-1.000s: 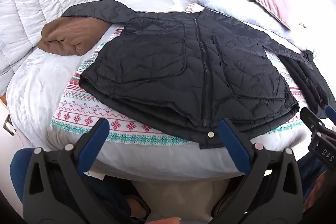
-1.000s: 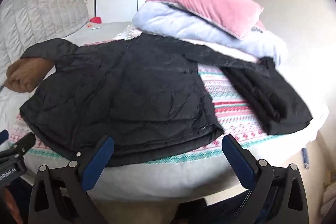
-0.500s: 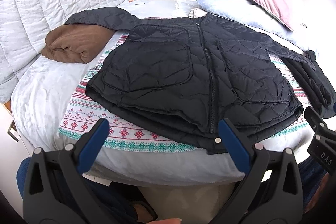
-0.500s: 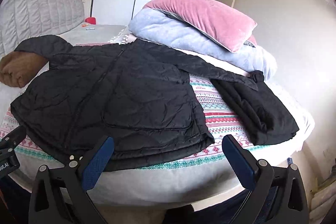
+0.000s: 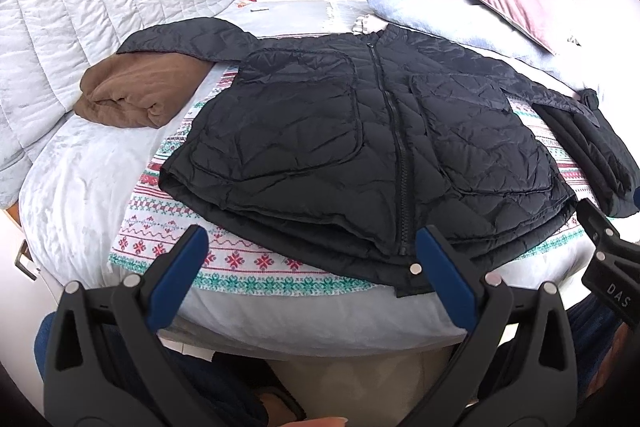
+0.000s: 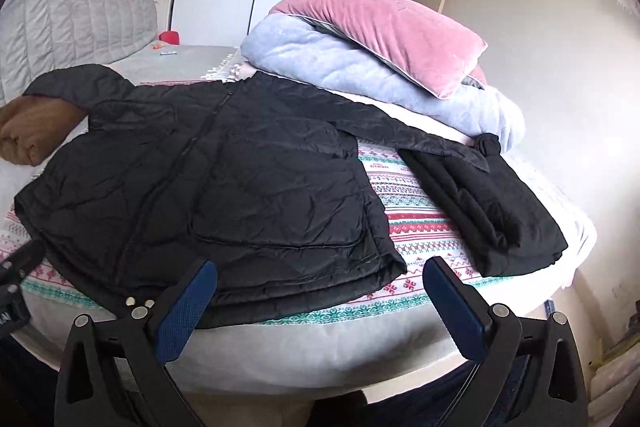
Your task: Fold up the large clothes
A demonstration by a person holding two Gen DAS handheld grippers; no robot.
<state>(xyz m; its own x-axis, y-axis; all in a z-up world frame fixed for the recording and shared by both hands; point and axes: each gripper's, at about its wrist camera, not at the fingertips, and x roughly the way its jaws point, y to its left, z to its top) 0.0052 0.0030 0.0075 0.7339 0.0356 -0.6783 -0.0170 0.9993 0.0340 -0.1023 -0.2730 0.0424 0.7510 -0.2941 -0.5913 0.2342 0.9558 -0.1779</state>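
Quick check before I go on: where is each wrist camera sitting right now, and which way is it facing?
Left wrist: behind the open left gripper at the bed's near edge, facing the black jacket and brown garment; the right gripper's tip shows at right.
Right wrist: behind the open right gripper, further right, facing the jacket's right half and the folded black garment.
Shared: jacket, pink pillow, patterned blanket.
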